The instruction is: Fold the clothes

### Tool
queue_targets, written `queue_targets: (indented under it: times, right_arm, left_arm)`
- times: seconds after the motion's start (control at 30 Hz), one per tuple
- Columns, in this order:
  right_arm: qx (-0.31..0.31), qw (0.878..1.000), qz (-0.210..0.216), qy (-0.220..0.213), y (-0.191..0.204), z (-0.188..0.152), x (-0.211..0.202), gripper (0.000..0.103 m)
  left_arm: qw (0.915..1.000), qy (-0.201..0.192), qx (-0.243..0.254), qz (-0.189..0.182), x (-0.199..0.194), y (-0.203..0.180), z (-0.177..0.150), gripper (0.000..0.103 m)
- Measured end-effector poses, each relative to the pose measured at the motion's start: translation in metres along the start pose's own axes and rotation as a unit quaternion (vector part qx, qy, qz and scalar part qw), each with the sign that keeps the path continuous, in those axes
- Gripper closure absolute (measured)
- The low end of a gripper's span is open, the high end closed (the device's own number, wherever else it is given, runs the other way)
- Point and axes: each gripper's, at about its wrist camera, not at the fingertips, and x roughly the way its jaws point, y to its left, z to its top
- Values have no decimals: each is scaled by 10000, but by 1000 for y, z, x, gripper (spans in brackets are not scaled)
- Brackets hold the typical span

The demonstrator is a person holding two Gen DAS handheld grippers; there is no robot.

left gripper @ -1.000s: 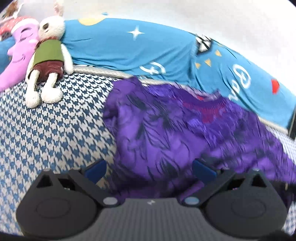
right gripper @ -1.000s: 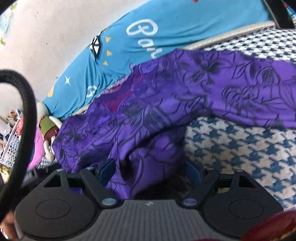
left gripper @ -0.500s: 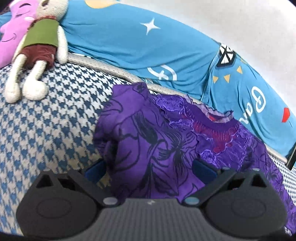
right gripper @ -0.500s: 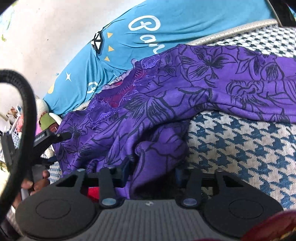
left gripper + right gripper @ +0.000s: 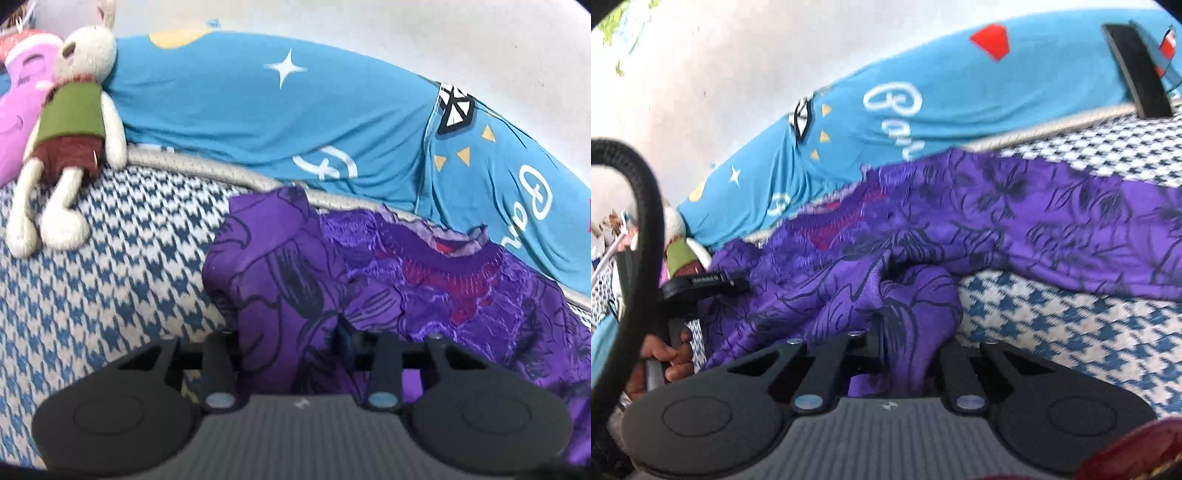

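A purple garment [image 5: 369, 288] with dark flower print and a lace neckline lies crumpled on the blue-and-white houndstooth bed cover [image 5: 110, 277]. My left gripper [image 5: 288, 343] is shut on a bunched fold at the garment's left edge. In the right wrist view the same garment [image 5: 1034, 221] stretches off to the right, one long part running along the bed. My right gripper [image 5: 908, 332] is shut on a gathered lump of its cloth. The pads of both grippers are hidden by fabric. The left gripper's body [image 5: 701, 284] and the hand [image 5: 668, 362] holding it show at the far left.
A long blue printed pillow [image 5: 277, 122] lies along the white wall behind the garment. A plush rabbit [image 5: 70, 122] and a pink plush cushion [image 5: 18, 110] sit at the bed's left end. A black cable [image 5: 646, 221] loops at the left and a black strap [image 5: 1137, 74] hangs at the back right.
Both grippers went from open to shut on the purple garment: the right closed first, the left in the last half second. The cloth is now bunched between their fingers.
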Motion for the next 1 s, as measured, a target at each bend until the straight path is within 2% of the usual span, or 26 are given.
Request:
queue_targets:
  times: [0.1, 0.2, 0.33, 0.4, 0.53, 0.63, 0.73, 0.8, 0.87, 1.0]
  right_arm:
    - [130, 9997, 20, -200, -4, 2, -21, 93]
    - [332, 9989, 9, -344, -12, 3, -38, 94]
    - [372, 9977, -372, -428, -19, 5, -50, 98]
    - [333, 9967, -638, -374, -23, 5, -50, 98]
    - [387, 9958, -824, -62, -32, 2, -42, 98]
    - [442, 9953, -866, -18, -35, 1, -41, 97]
    - [540, 9945, -880, -158, -37, 2, -44, 86]
    - [473, 9933, -1008, -310, -34, 4, -47, 79]
    - [406, 9916, -1135, -461, -31, 5, -49, 70]
    - [7, 9851, -1430, -960, -20, 8, -58, 53]
  left_arm:
    - [9994, -236, 214, 110, -1, -6, 5, 67]
    - [9991, -366, 151, 178, 0, -4, 10, 67]
    - [9984, -476, 127, 270, 5, 1, 17, 67]
    - [9986, -440, 80, 279, 10, 3, 18, 67]
    - [9987, -384, 133, 305, 18, 1, 17, 67]
    - [9988, -340, 121, 334, 18, 0, 18, 62]
    - [9991, -309, 109, 270, 11, -3, 17, 49]
    - [9994, -281, 70, 207, 4, -5, 16, 28]
    - [9995, -278, 43, 149, -4, -7, 15, 18]
    - [9995, -309, 109, 16, -24, -11, 12, 10]
